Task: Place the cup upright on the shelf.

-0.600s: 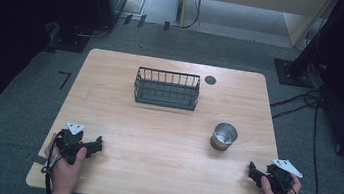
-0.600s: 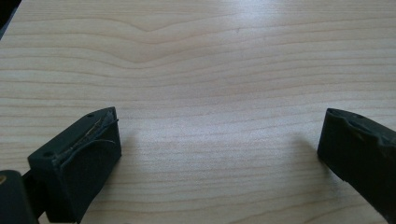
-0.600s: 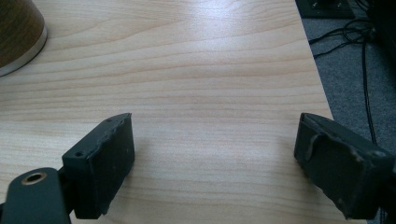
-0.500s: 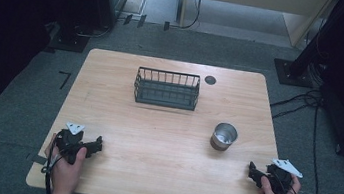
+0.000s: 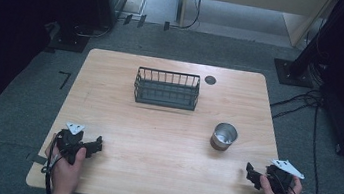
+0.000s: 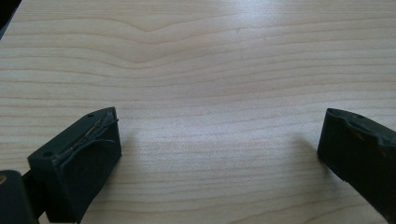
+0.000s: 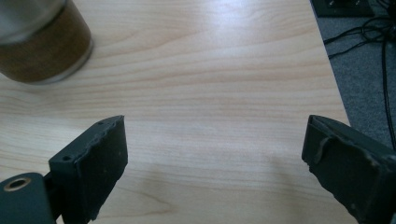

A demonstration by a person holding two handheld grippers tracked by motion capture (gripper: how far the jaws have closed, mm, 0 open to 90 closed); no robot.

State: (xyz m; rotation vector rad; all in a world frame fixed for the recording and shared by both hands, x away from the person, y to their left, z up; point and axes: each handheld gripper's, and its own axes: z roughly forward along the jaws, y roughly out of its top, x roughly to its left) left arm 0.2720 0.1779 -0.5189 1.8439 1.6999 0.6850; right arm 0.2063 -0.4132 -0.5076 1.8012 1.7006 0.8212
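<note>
**Both hand-held grippers empty, cup ahead of the right one**

The metal cup (image 5: 224, 136) stands on the tabletop (image 5: 165, 136), near the right hand-held gripper (image 5: 252, 174) and forward-left of it. The left hand-held gripper (image 5: 95, 145) rests well apart. Both gape wide, holding nothing. The right gripper view crops the cup's rim.

Cup (image 5: 224, 136) just ahead-left of right gripper (image 5: 252, 173); basket (image 5: 166, 88) farther ahead, between both grippers, on table (image 5: 164, 141).

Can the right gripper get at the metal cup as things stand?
Probably yes. The right gripper sits open near the table's edge, and only bare table lies between it and the metal cup; the basket stands well off that path.
</note>
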